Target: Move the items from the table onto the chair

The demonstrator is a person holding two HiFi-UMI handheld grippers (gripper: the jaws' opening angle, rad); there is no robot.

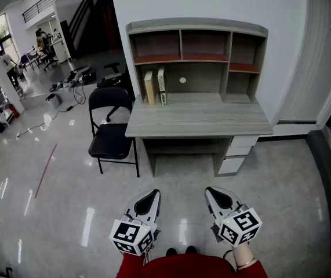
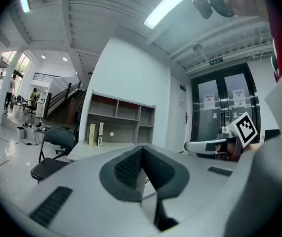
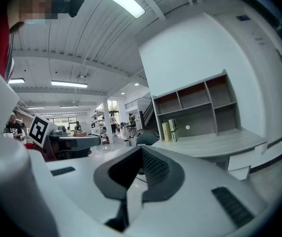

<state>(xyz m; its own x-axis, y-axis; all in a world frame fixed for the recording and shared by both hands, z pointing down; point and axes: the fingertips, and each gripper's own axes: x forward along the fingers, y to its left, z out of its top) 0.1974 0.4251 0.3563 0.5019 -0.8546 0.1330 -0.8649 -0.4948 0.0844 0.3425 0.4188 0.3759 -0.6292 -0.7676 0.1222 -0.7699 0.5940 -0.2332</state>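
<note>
Both tools hang low in front of the person, well short of the table (image 1: 211, 119). The left gripper (image 1: 151, 197) has its jaws pressed together w/ nothing between them. The right gripper (image 1: 213, 193) reads the same: closed, empty.

The books (image 1: 149, 87) stand upright at the table's back left, side by side, prob. touching, under the hutch (image 1: 197, 25). The chair (image 1: 112, 141) sits just beside the table's left end, seat bare.

What could go wrong:
- Jaws not opened before the reach: a closed tip would shove a book over instead of gripping it.
- Pulling one book may topple its neighbour, since each seems to prop the other.
- The hutch shelf overhead leaves little room, so a steep lift could knock the book loose.
- A book set near the seat's edge could slide off.

Count: 2 books, 1 folding chair, 1 table, 2 grippers. There's also 1 small white dot (image 1: 182, 80) on the hutch's back panel; too small to tell if it's an item or a fitting.
</note>
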